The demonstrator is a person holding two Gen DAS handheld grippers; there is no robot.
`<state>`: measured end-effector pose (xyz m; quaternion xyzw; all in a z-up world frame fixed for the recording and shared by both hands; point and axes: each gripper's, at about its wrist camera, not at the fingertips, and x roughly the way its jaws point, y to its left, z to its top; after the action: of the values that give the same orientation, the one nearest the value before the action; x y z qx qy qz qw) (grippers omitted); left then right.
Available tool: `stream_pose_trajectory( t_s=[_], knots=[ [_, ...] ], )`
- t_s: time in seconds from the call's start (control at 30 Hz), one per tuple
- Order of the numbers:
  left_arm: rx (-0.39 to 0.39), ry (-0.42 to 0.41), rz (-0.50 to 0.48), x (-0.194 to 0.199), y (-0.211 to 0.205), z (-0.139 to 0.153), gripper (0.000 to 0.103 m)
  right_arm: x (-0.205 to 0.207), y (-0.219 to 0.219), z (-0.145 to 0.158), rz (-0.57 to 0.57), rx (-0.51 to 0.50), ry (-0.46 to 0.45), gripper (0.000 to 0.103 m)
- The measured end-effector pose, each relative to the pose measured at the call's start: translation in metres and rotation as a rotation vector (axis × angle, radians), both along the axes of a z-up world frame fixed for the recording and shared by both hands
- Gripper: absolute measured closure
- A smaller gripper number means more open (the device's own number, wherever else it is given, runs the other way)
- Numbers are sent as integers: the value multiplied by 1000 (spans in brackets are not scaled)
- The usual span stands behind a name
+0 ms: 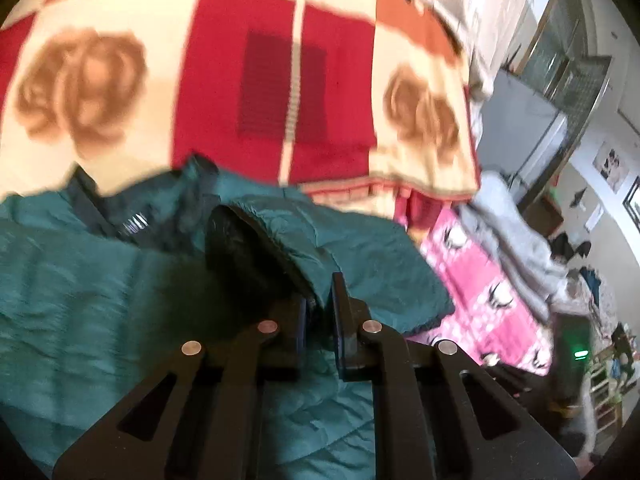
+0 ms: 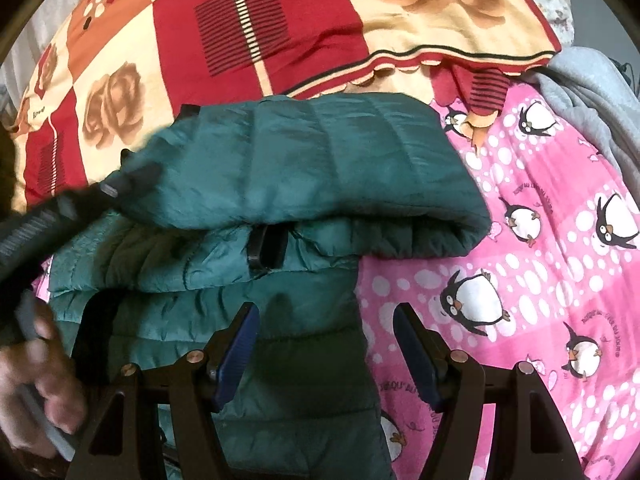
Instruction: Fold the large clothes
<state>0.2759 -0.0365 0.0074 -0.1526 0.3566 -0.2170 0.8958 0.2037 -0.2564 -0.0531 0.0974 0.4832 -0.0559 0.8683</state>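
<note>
The teal quilted jacket (image 2: 304, 168) lies on a bed, partly folded — its upper part doubled over the lower, the rounded fold (image 2: 460, 228) pointing toward the bed's pink penguin-print sheet (image 2: 540, 280). Behind the jacket, further up the bed, lies a red, orange and cream blanket (image 2: 224, 40) with rose prints; a grey cloth (image 2: 592, 92) is bunched at the bed's far right edge.

The left claw (image 1: 318, 320) is clenched on a dark-lined edge of the jacket (image 1: 304, 240), the fabric pinched between its blue pads. In the right wrist view a person's hand (image 2: 44, 392) shows at the lower left, holding that tool's handle.

The right claw (image 2: 324, 352) is released — its jaws stand apart over the jacket's lower part, with one blue pad (image 2: 236, 352) above the teal fabric and the other at the edge of the pink sheet, gripping nothing.
</note>
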Motion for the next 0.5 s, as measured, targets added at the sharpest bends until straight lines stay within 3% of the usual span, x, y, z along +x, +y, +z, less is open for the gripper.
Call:
stream_pose_trajectory(
  t_s=[0.2, 0.5],
  knots=[
    [-36, -65, 130, -20, 72, 32, 94, -3, -7, 1, -34, 18, -5, 36],
    [-2, -81, 271, -40, 152, 35, 94, -3, -9, 0, -68, 25, -9, 36]
  ],
)
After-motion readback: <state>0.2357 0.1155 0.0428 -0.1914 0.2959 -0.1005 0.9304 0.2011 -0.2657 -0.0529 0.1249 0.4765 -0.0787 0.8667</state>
